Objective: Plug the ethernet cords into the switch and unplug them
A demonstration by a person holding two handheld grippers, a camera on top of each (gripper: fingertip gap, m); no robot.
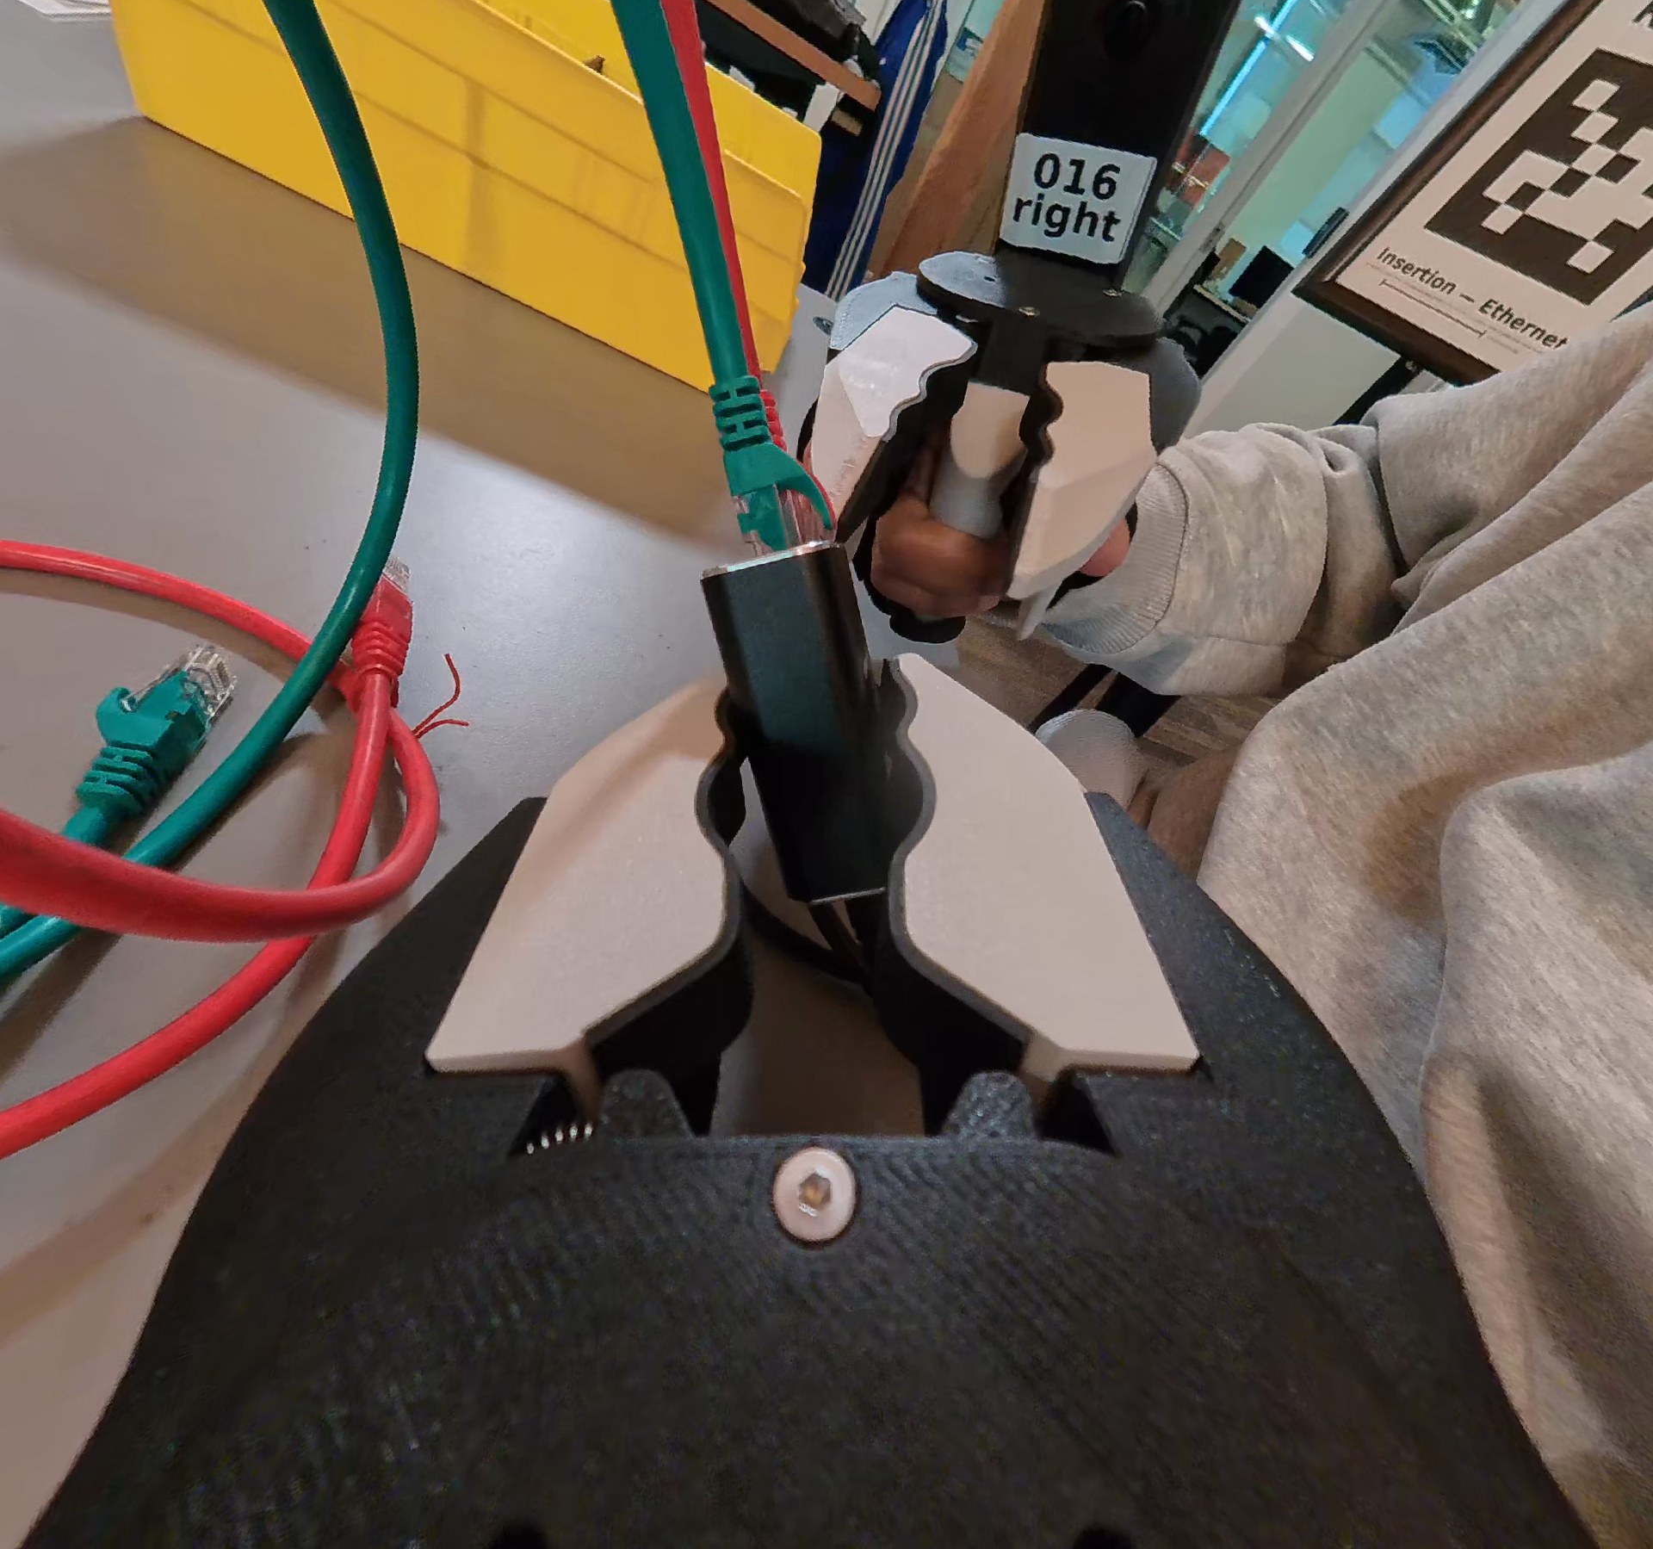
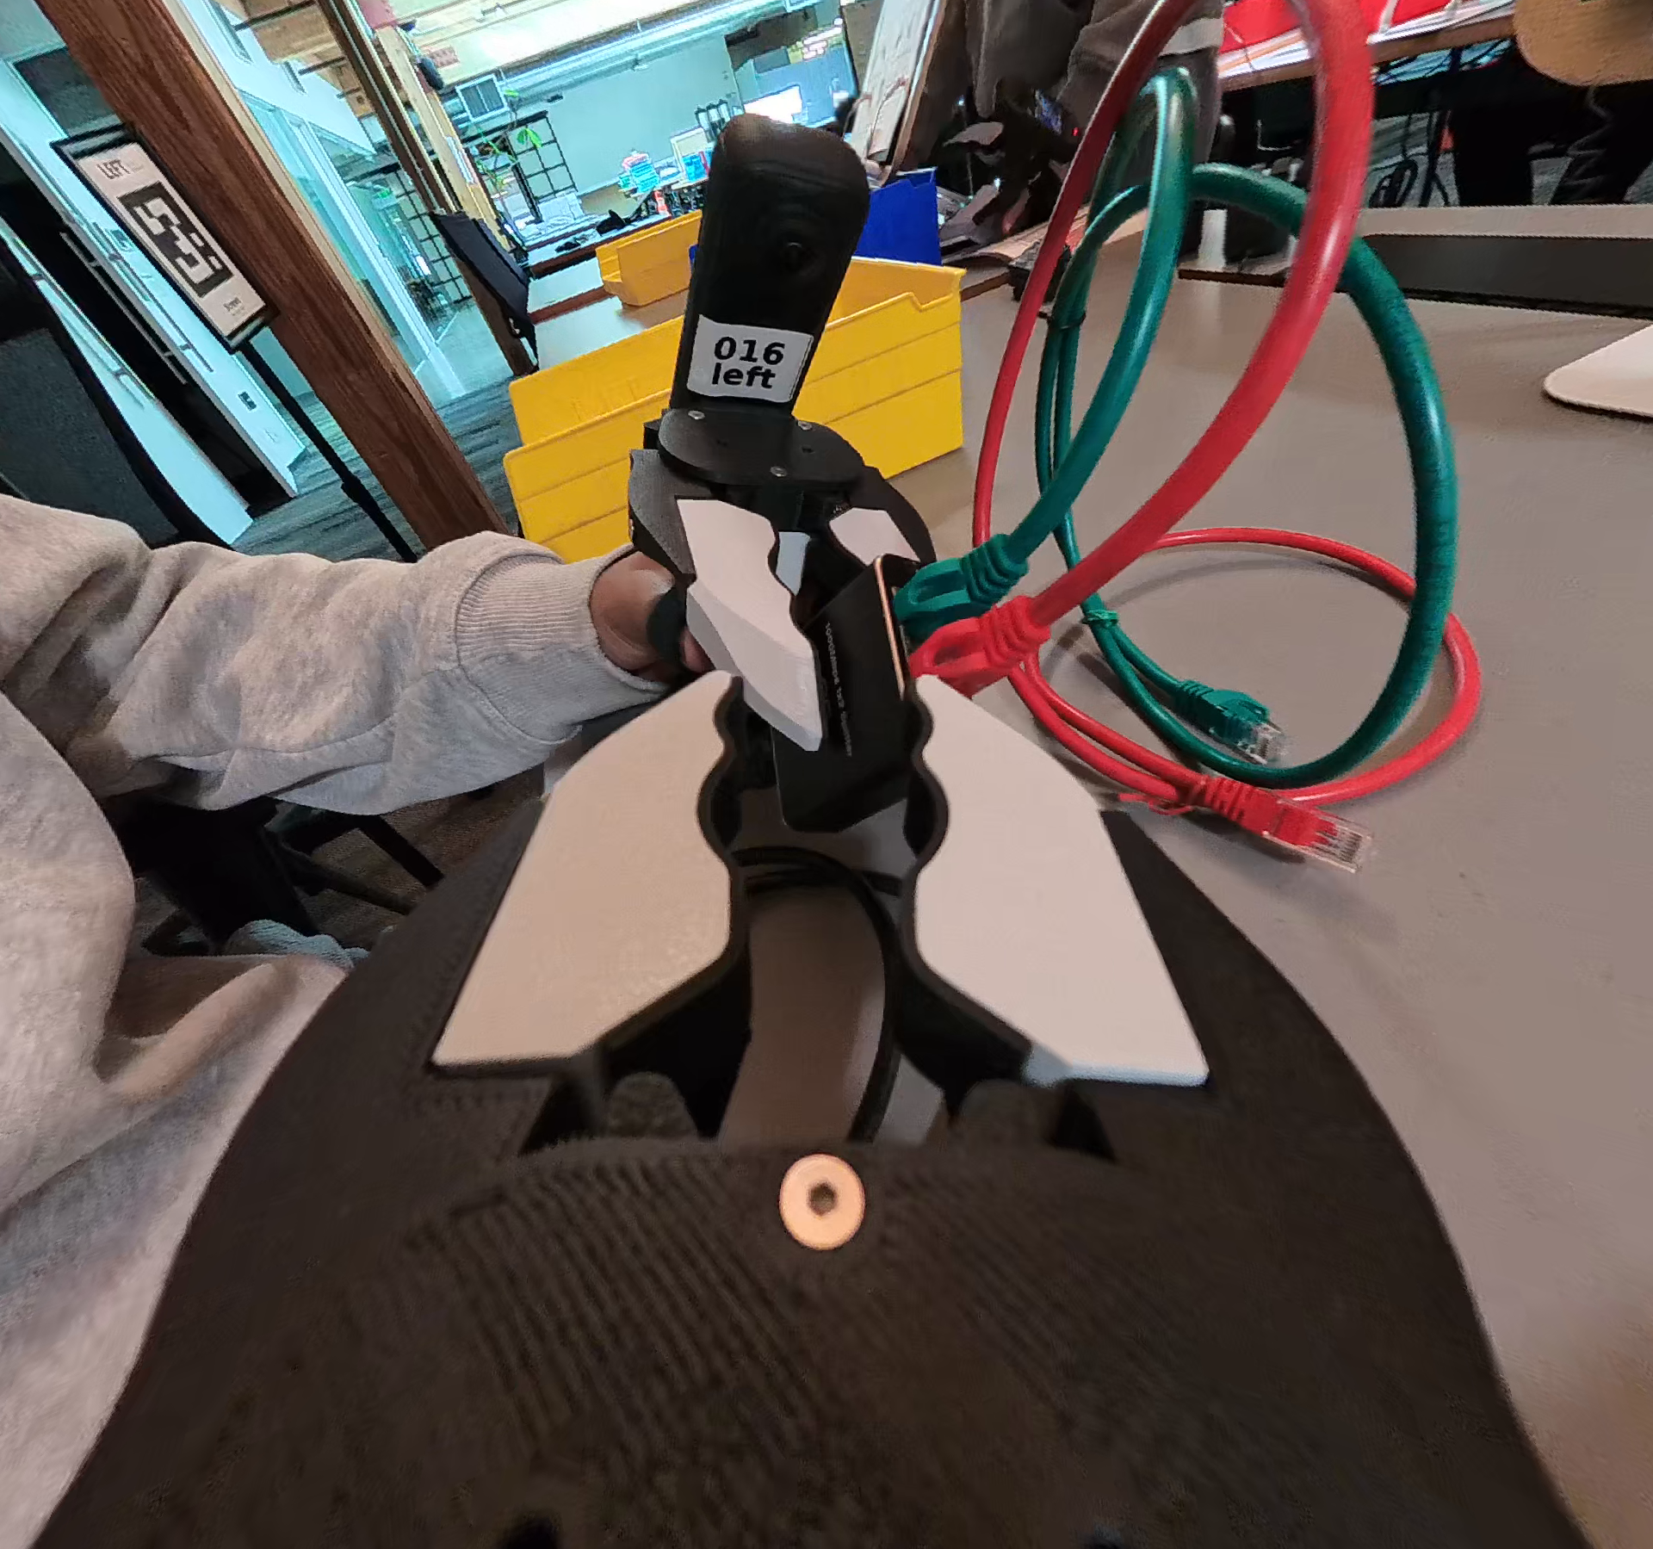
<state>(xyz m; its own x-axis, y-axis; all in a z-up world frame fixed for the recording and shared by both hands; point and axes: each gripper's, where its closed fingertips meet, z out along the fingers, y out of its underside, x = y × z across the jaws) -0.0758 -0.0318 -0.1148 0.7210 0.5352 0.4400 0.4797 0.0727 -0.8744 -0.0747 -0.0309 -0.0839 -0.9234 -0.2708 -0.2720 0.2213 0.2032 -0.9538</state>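
**1. Holding arrangement**
- The small black rectangular metal switch (image 1: 805,790) is clamped approx. upright, port face up, in the left gripper (image 1: 809,683). It is seated in the scalloped notches of the flat white plastic pads (image 1: 626,862), presumably so that it is kept from twisting under plug force.
- The switch is carried clear of the grey matte table (image 1: 224,343), near its edge. Its own black lead is seen leaving the base towards 6 o'clock.
- The right gripper (image 2: 823,701) is presented unclenched, jaws apart, nothing grasped. In the left wrist view it is found at 1 o'clock of the switch, tips just beside the plugs. An extraction approach is inferred.

**2. Cords**
- The green braided-look round ethernet cord (image 1: 698,164) and the red smooth round ethernet cord (image 1: 376,835) are both seated in the port face, side by side, ribbed strain-relief boots adjacent.
- Each cord is arched up and over, then returned to the table in loops. Slack is thus left at the ports.
- The free ends, w/ clear plastic plugs, are laid on the table at 9 o'clock of the switch (left wrist view).

**3. Surroundings**
- A yellow moulded plastic bin (image 1: 447,119) is stood on the table at 11 o'clock.

**4. Status (est.)**
- Insertion is judged complete; unplugging is not yet done. Latch tabs are too small to be assessed.
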